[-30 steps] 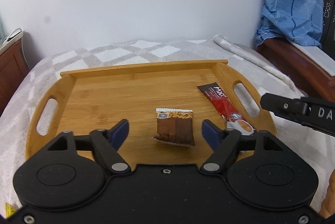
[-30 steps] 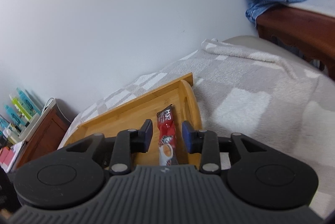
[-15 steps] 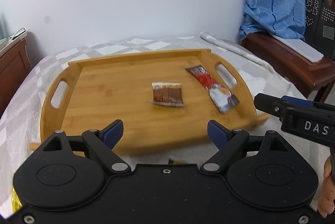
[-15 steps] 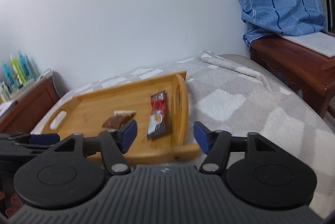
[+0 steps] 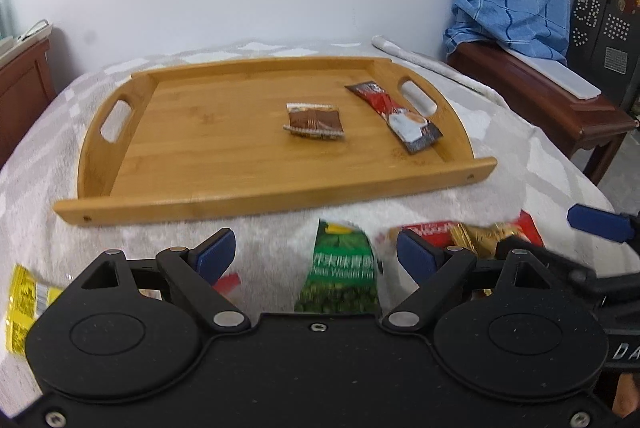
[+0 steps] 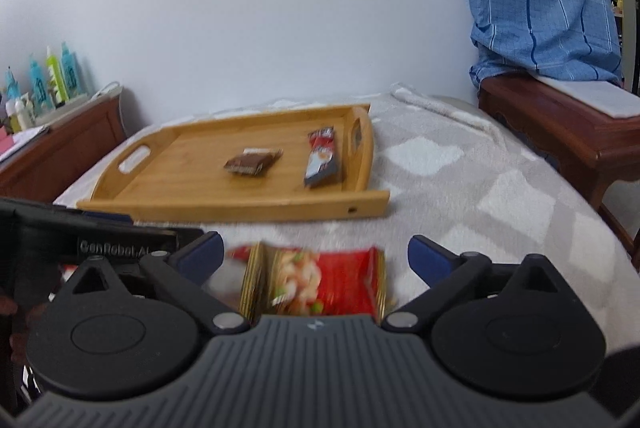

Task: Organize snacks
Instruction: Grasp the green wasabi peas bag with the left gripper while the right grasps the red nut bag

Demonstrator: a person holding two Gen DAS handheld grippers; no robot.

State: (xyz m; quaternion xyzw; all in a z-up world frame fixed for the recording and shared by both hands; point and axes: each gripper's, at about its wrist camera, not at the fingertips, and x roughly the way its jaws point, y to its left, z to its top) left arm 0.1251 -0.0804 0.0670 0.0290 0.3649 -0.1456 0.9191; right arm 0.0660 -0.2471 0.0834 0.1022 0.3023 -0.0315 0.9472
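— Bamboo tray (image 5: 248, 164) mid-frame holds two packets. Both tongs?
— Left gripper (image 5: 316, 252) and right gripper (image 6: 316, 254) gape wide, empty, over green packet (image 5: 340, 276) and red packet (image 6: 320, 280). Slippery foil might slide out.

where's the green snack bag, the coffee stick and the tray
green bag (image 5: 340, 276), left wrist view, front panel
coffee stick (image 5: 400, 116), left wrist view, middle of the packet
tray (image 5: 260, 198), left wrist view, near rim
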